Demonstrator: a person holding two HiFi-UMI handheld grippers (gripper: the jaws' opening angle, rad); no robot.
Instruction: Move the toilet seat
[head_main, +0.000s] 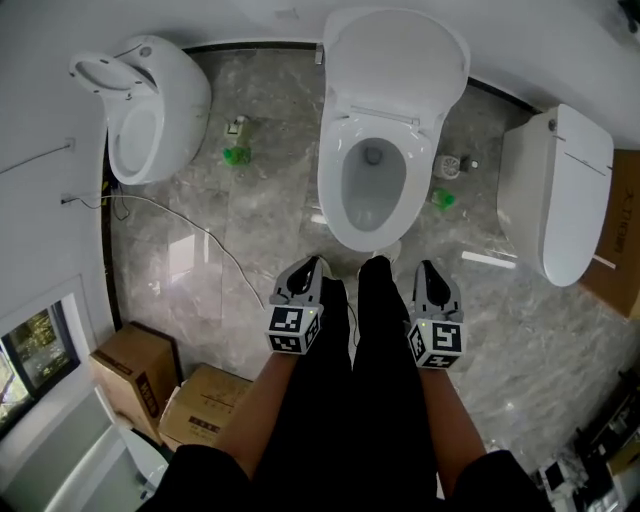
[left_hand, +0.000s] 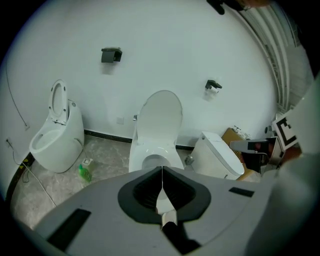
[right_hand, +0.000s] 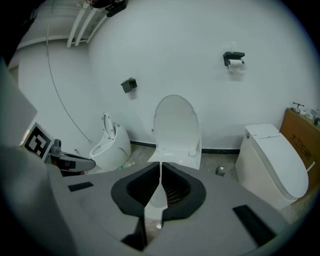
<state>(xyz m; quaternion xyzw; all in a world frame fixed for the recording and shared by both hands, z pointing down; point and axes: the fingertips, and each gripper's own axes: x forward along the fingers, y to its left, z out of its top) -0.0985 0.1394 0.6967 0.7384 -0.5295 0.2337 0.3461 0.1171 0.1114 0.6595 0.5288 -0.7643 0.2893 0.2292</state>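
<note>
The middle toilet (head_main: 375, 175) stands straight ahead with its lid (head_main: 395, 60) raised against the wall and its white seat ring (head_main: 340, 135) lying flat on the bowl. My left gripper (head_main: 308, 266) and right gripper (head_main: 429, 270) hover side by side just in front of the bowl, clear of it. Both are shut with nothing between the jaws. The left gripper view has its jaws (left_hand: 162, 175) meeting in a thin line below the toilet (left_hand: 157, 125). In the right gripper view the jaws (right_hand: 160, 170) are likewise together under the lid (right_hand: 176, 122).
A second toilet (head_main: 150, 100) with its lid up stands at the left, a closed one (head_main: 555, 190) at the right. Green bottles (head_main: 237, 150) (head_main: 443, 198) sit on the marble floor. A cable (head_main: 200, 235) runs across it. Cardboard boxes (head_main: 135, 370) (head_main: 205, 405) lie at lower left.
</note>
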